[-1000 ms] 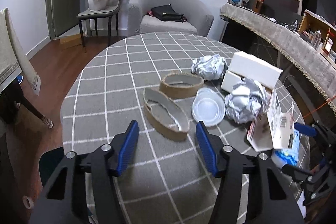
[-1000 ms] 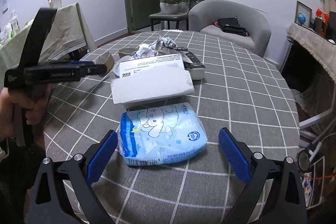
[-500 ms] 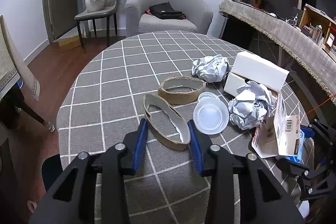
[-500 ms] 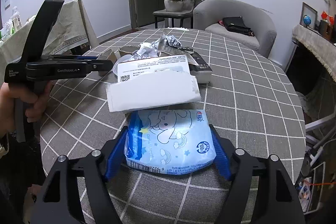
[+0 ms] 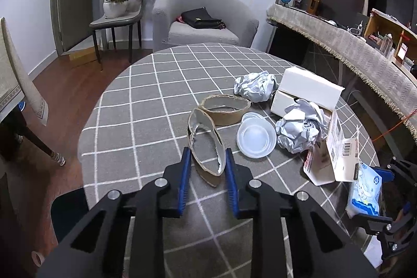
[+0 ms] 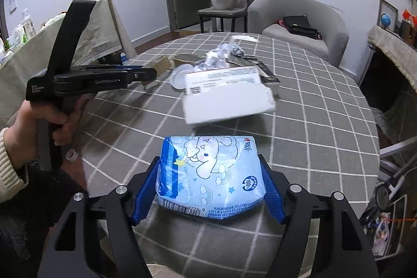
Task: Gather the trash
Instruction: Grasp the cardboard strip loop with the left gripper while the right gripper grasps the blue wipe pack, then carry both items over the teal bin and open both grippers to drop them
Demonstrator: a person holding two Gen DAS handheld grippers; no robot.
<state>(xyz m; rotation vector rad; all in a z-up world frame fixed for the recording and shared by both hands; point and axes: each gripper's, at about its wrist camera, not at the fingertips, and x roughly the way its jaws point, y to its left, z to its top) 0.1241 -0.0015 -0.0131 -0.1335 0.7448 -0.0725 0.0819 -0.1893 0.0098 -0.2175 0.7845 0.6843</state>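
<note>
In the left wrist view my left gripper (image 5: 206, 160) is shut on the near end of a squashed brown cardboard ring (image 5: 206, 145) on the round grey checked table (image 5: 146, 106). A second cardboard ring (image 5: 225, 112), a clear plastic lid (image 5: 256, 138), two crumpled paper balls (image 5: 302, 129) and white boxes (image 5: 307, 93) lie beyond. In the right wrist view my right gripper (image 6: 208, 186) is shut on a blue tissue pack (image 6: 211, 179), held just above the table (image 6: 312, 121). The left gripper also shows in the right wrist view (image 6: 104, 81).
A flat white carton (image 6: 229, 100) lies just beyond the tissue pack. A grey armchair (image 5: 206, 20) and a chair with potted plants (image 5: 122, 9) stand behind the table. A cloth-covered counter (image 5: 351, 51) runs along the right. The table edge is close to both grippers.
Both grippers moved forward and closed: the left onto the near cardboard ring, the right onto the tissue pack, which now looks raised off the table.
</note>
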